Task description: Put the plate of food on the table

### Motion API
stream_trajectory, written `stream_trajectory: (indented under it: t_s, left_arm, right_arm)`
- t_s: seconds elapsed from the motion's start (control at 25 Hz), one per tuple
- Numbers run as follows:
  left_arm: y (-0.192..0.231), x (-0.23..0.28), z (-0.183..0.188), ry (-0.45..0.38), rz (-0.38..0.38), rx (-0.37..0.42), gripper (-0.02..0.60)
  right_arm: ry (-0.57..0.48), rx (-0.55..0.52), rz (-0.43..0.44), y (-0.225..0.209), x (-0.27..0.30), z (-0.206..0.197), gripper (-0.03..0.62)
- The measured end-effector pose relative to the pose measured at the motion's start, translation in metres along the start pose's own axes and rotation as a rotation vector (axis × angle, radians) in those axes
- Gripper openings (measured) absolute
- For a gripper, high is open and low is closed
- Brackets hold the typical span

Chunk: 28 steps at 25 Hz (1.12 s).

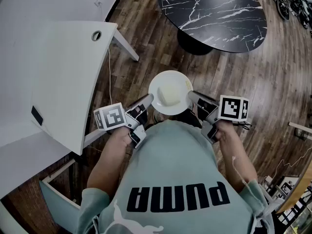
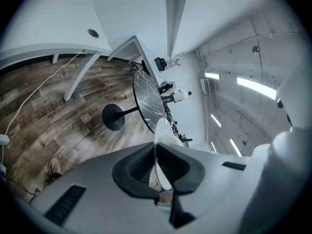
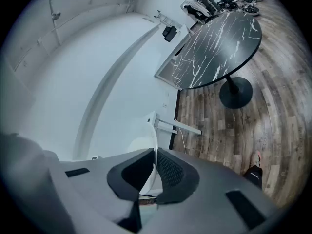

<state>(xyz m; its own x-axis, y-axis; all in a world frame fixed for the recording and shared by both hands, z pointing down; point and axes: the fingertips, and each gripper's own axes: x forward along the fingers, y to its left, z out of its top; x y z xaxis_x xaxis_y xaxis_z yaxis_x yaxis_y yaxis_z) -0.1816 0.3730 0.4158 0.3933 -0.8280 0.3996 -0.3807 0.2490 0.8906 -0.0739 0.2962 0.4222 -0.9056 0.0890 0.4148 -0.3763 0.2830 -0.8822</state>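
the left gripper (image 1: 148, 100) and right gripper (image 1: 191, 96) each pinched the plate (image 1: 159, 81) by its rim at 9 and 3 o'clock, mid-air, black table (image 1: 214, 13) off at 1 o'clock. thin edge grips like that, one side dips and the food (image 1: 169, 92) probably slides.

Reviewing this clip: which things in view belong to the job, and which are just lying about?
Part of the job:
- plate of food
- left tongs, shut on its rim
- right tongs, shut on the opposite rim
- black marble table, probably the target

Lying about:
- white desk
- wooden floor
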Motion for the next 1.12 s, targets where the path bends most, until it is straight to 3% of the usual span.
stream_trajectory:
  t_s: [0.72, 1.12]
  left_arm:
    - [-0.058, 0.113, -0.011, 0.025, 0.031, 0.037, 0.023]
    - [-0.080, 0.162, -0.023, 0.060, 0.030, 0.071, 0.023]
  right_arm:
    - [-0.030, 0.011, 0.033, -0.056, -0.079, 0.082, 0.026]
    - [-0.089, 0.031, 0.033, -0.084, -0.121, 0.108, 0.026]
